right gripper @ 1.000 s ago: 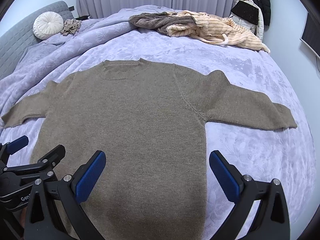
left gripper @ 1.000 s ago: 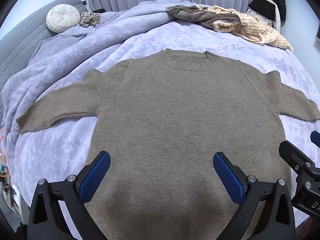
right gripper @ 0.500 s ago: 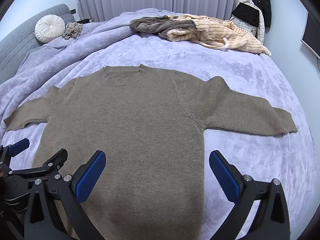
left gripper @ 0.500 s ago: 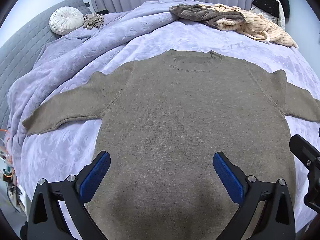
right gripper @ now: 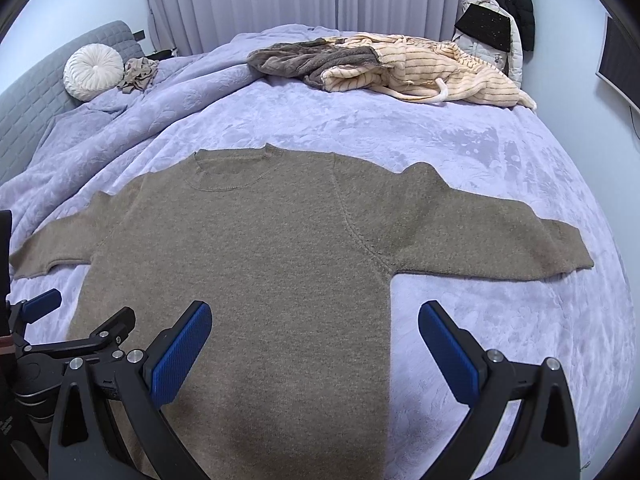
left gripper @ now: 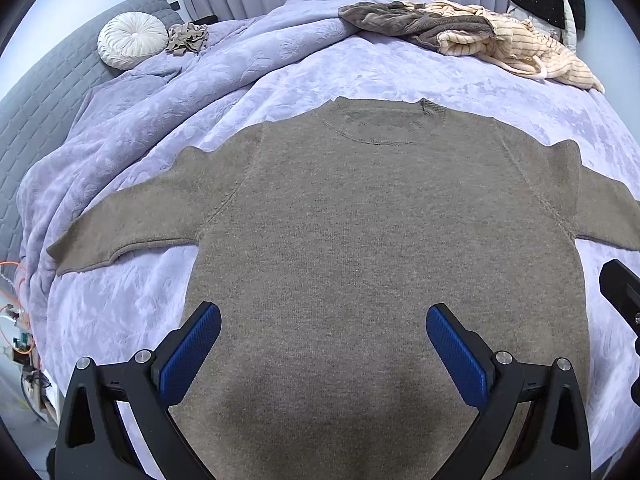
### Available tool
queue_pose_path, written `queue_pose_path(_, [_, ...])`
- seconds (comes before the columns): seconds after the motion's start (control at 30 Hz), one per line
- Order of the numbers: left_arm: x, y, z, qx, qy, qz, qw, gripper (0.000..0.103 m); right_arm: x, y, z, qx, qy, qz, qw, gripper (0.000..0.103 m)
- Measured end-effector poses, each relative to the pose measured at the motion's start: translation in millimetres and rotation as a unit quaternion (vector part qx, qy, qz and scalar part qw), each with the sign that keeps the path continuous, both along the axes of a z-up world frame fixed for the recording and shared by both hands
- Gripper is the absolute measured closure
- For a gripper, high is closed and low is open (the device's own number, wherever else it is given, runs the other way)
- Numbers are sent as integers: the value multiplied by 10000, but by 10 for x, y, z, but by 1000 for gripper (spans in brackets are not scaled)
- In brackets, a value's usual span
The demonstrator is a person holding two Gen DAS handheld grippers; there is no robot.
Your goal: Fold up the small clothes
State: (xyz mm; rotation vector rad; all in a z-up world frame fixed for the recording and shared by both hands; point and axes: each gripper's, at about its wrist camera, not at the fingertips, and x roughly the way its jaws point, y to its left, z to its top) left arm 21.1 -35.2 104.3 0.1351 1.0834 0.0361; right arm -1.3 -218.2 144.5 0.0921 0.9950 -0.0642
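Observation:
A brown knit sweater (left gripper: 360, 232) (right gripper: 256, 248) lies flat on the lilac bedspread, collar away from me and both sleeves spread out sideways. My left gripper (left gripper: 323, 336) hovers open above the sweater's lower body, nothing between its blue pads. My right gripper (right gripper: 314, 334) is open too, over the sweater's lower right edge, its right finger above bare bedspread. The left gripper (right gripper: 40, 320) also shows at the left edge of the right wrist view. The hem is hidden below both views.
A heap of clothes, brown and cream striped (right gripper: 384, 66), lies at the bed's far side. A round white cushion (left gripper: 132, 40) and a small crumpled beige garment (left gripper: 188, 38) rest by the grey headboard at the left. Coats (right gripper: 504, 12) hang by the curtains.
Both grippers have pulled back and risen a little from the sweater, so more of the bed shows. Both stay open. The sweater has not moved.

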Motion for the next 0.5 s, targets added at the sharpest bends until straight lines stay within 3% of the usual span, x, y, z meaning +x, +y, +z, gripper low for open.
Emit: queue_pose_path(0.5, [146, -91, 21, -93, 98, 8, 9999, 0, 105, -54, -71, -22, 25, -15, 10000, 0])
